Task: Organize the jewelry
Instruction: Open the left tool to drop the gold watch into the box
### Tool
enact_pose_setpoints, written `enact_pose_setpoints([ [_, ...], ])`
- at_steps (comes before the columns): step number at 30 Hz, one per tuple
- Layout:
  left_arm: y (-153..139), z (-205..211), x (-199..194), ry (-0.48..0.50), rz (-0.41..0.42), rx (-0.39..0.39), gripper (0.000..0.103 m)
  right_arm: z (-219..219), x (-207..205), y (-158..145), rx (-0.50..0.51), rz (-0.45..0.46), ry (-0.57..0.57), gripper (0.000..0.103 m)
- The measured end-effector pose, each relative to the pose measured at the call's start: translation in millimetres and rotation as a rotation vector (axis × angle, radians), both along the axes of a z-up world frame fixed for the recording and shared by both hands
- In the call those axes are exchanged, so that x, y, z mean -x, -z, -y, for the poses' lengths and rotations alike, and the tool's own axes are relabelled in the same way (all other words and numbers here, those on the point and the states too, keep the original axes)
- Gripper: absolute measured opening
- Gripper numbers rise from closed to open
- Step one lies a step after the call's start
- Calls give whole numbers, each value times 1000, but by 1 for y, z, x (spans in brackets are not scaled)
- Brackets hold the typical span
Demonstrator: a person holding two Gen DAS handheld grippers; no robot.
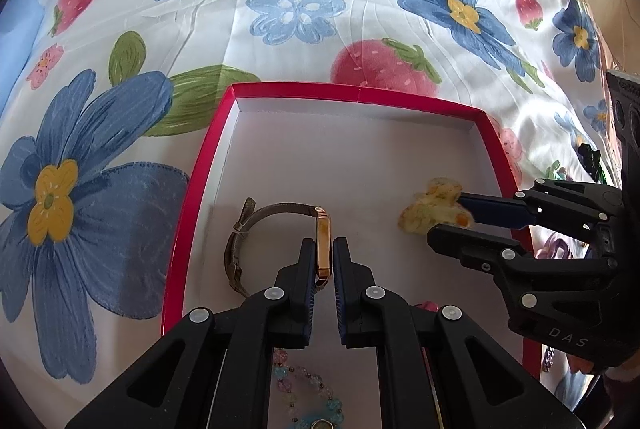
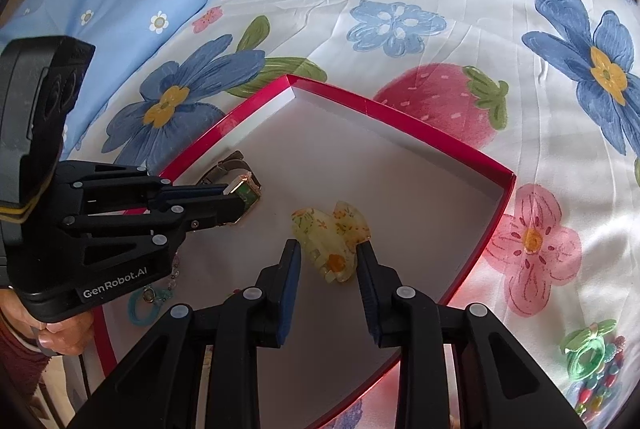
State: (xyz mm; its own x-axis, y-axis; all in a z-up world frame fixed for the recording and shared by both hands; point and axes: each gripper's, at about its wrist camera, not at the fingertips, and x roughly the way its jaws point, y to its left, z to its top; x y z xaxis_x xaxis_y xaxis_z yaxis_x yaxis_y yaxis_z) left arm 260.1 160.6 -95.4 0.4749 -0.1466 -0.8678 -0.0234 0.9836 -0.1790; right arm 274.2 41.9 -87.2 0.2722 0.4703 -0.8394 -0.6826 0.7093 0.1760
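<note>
Left wrist view: one red box (image 1: 192, 197) holds one watch (image 1: 323, 241), clenched in left tongs (image 1: 323, 249); right tongs (image 2: 330, 257) released around one hair claw (image 2: 330, 237).

The left gripper (image 1: 323, 249) reaches forward over the near left part of the red box (image 1: 352, 93), its two fingers drawn close together and pinched on the gold case of the watch (image 1: 322, 245). The right gripper (image 2: 329, 255) reaches in over the box's right side with its jaws spread apart, one finger on each side of the yellow hair clip (image 2: 330, 241), not pressing on it. A bare hand (image 2: 60, 335) grips the left gripper's handle just outside the box's near left wall
</note>
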Motion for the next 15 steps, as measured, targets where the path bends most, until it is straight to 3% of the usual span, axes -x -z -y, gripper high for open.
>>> enact_pose_setpoints([
  [5, -1, -2, 1, -7, -3, 10, 11, 2, 2, -4, -27, -1, 8, 39],
  [9, -9, -4, 7, -25, 20, 12, 25, 9, 5, -10, -50, 1, 23, 42],
  [13, -23, -8, 23, -58, 56, 21, 30, 28, 12, -25, -112, 3, 59, 49],
  [15, -30, -9, 34, -78, 80, 21, 42, 42, 19, -35, -152, 17, 83, 55],
])
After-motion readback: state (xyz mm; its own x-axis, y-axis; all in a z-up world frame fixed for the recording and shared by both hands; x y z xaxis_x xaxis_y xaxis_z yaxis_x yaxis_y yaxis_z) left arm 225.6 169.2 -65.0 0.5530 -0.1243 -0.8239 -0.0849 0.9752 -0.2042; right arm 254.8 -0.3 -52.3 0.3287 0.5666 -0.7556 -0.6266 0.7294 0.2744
